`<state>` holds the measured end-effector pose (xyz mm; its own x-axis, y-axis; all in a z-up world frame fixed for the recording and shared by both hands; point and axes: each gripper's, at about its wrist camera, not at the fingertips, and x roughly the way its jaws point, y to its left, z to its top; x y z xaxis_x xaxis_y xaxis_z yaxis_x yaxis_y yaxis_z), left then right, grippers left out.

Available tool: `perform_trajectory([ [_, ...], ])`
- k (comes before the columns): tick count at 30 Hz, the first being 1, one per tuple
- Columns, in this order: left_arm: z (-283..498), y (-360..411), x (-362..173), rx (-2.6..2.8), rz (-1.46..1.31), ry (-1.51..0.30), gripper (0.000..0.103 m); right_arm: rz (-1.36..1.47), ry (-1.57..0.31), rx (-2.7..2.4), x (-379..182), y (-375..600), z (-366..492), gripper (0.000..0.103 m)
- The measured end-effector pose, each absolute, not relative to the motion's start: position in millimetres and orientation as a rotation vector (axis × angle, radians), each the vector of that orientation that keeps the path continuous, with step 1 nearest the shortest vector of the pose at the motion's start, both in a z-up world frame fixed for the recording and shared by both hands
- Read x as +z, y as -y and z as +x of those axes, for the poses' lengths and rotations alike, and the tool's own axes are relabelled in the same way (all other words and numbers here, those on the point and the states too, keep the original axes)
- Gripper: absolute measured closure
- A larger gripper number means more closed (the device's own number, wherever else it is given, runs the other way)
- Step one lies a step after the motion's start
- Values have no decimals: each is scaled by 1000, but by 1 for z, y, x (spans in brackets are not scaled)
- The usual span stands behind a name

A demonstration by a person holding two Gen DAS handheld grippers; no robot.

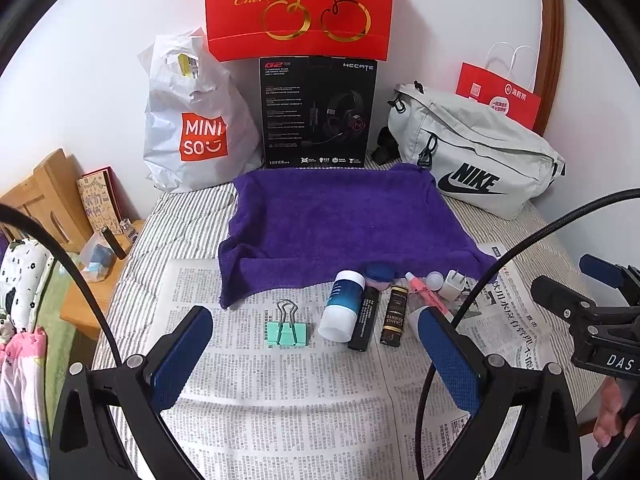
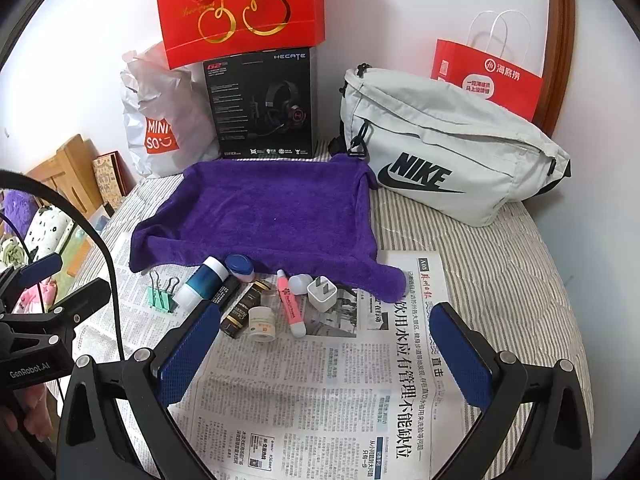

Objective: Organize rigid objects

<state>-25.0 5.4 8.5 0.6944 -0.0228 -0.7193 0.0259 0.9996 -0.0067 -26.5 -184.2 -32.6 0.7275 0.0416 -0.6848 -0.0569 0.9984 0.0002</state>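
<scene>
A row of small items lies on a newspaper (image 1: 280, 392) (image 2: 320, 400) in front of a purple towel (image 1: 344, 220) (image 2: 272, 216): a green binder clip (image 1: 286, 330) (image 2: 162, 294), a blue-and-white bottle (image 1: 343, 306) (image 2: 200, 284), a black tube (image 1: 365, 320), a dark brown bottle (image 1: 394, 316) (image 2: 244, 312), a small white jar (image 2: 262, 323), a pink tube (image 2: 291, 306), a white charger plug (image 1: 452, 285) (image 2: 322, 292) and a blue-lidded case (image 2: 239, 266). My left gripper (image 1: 316, 328) is open and empty just short of the row. My right gripper (image 2: 326, 324) is open and empty too.
Behind the towel stand a black headset box (image 1: 318, 112) (image 2: 262, 106), a red cherry gift bag (image 1: 298, 8), a white Miniso bag (image 1: 192, 120), a grey Nike bag (image 1: 476, 152) (image 2: 448, 144) and a red paper bag (image 2: 488, 76). A wooden bedside shelf (image 1: 52, 196) is at the left.
</scene>
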Motion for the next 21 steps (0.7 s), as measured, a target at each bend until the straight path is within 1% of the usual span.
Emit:
perform_trajectory([
  [21,-26,-8,12,-28,-1,-802,0,-18,-748,51,-31,186,-29,0],
])
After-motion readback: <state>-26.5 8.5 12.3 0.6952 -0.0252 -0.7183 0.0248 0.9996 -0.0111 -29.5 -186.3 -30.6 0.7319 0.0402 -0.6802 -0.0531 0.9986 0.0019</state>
